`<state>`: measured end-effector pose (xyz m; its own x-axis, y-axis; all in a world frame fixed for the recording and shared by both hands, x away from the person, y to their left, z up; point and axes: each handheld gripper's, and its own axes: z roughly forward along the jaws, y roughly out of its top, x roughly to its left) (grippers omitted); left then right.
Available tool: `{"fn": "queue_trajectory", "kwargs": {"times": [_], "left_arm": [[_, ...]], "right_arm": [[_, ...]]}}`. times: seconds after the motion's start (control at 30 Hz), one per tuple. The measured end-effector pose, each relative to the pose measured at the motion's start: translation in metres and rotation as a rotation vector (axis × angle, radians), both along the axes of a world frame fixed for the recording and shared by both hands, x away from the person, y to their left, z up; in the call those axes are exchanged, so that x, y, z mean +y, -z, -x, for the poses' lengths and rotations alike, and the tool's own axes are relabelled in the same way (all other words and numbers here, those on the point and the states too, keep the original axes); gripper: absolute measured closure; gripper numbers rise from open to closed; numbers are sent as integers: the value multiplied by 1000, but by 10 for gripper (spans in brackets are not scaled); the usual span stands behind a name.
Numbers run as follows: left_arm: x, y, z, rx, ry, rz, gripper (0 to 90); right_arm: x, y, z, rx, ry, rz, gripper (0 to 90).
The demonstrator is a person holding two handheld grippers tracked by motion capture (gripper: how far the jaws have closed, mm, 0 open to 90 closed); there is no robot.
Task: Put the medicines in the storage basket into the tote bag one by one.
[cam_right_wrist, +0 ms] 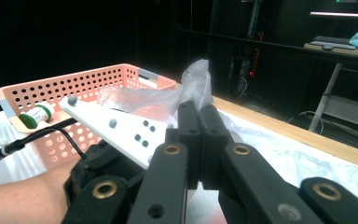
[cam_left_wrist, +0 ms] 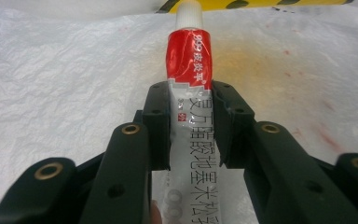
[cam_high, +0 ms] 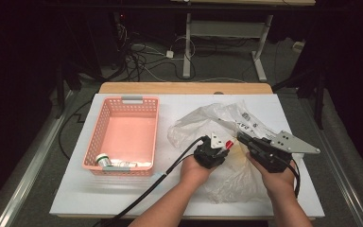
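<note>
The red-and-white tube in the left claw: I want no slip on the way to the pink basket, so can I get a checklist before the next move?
1. Left claw grips the tube on both sides: ok.
2. Tube cap on: ok.
3. Right claw pinches the plastic bag: ok.
4. Tube fully out of the bag: cannot tell.
5. Pink basket has free floor beside the small bottle: ok.
</note>
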<state>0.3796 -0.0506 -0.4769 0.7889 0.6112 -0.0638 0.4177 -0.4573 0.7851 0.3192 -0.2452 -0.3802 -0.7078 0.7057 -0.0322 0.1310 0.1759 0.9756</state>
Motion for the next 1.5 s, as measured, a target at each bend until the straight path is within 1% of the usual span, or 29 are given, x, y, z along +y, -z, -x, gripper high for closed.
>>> {"fn": "queue_trajectory", "kwargs": {"times": [0.1, 0.13, 0.2, 0.3, 0.47, 0.53, 0.6, 0.7, 0.77, 0.8, 0.83, 0.9, 1.0, 1.07, 1.13, 1.23, 1.3, 1.37, 1.5], "left_arm": [[1, 0, -2, 9, -9, 6, 665], [1, 0, -1, 12, -6, 10, 627], [2, -2, 2, 17, 4, 18, 592], [6, -5, 7, 8, 14, 34, 566], [18, -10, 20, 21, 35, 85, 535], [24, -11, 25, 23, 51, 101, 532], [30, -12, 29, 39, 69, 120, 507], [39, -12, 36, 40, 79, 145, 494], [43, -13, 41, 35, 90, 144, 476], [46, -14, 44, 32, 93, 147, 473], [48, -15, 46, 32, 96, 150, 442], [52, -17, 51, 30, 106, 161, 431], [58, -19, 58, 27, 118, 161, 372], [63, -19, 62, 31, 122, 173, 336], [68, -19, 65, 45, 117, 190, 303], [75, -21, 70, 45, 122, 183, 256], [81, -23, 74, 46, 119, 187, 234], [86, -26, 77, 41, 111, 190, 206], [98, -33, 83, 17, 85, 186, 146]], "right_arm": [[0, 0, 0, -2, -1, 1, 900], [-1, 0, 0, -3, -1, 2, 900], [-1, 0, 0, -2, -1, 1, 900], [-1, 0, 0, -4, -3, 1, 900], [-2, -1, 1, -2, -1, 1, 900], [-2, -1, 1, -4, 0, 2, 900], [-2, -1, 1, -3, 0, 4, 900], [-3, -1, 1, -3, 1, 5, 900], [-3, -1, 1, -3, 2, 7, 900], [-3, -1, 1, -2, 3, 6, 900], [-3, -1, 1, -3, 3, 8, 900], [-2, 0, 1, -3, 4, 8, 900], [-2, -1, 2, -4, 4, 7, 900], [-2, -1, 2, -5, 4, 8, 900], [-2, -1, 2, -5, 4, 6, 900], [-2, -1, 2, -4, 5, 7, 900], [-2, -1, 2, -4, 6, 7, 900], [-3, -1, 2, -5, 8, 6, 900], [-3, -1, 2, -5, 8, 5, 900]]}}
